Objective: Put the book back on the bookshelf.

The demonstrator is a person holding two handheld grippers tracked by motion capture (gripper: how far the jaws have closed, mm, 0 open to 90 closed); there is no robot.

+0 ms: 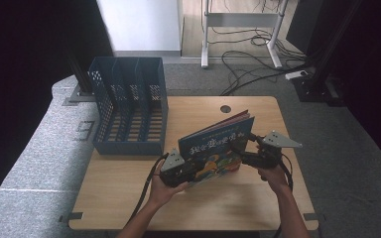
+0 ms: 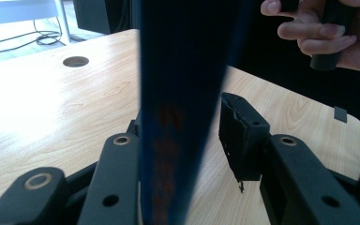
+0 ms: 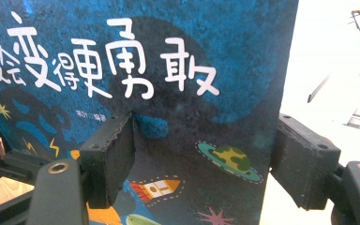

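Note:
A blue picture book [image 1: 218,144] with white characters and a rocket on its cover stands tilted on the wooden table [image 1: 129,193] between my two grippers. My left gripper [image 1: 186,171] is at its lower left corner. In the left gripper view the book [image 2: 178,93] runs edge-on between the jaws, against the left one, with a thin strip of table showing before the right pad [image 2: 241,136]. My right gripper [image 1: 245,148] is at the book's right edge. Its jaws [image 3: 206,154] stand wide, one pad [image 3: 110,154] in front of the cover [image 3: 168,70], the other past the edge.
A dark blue file holder [image 1: 129,106] with several slots stands at the table's back left. A round cable hole [image 1: 225,108] sits near the far edge. Cables [image 1: 248,59] and desk legs lie on the floor beyond. The other hand [image 2: 328,33] shows in the left gripper view.

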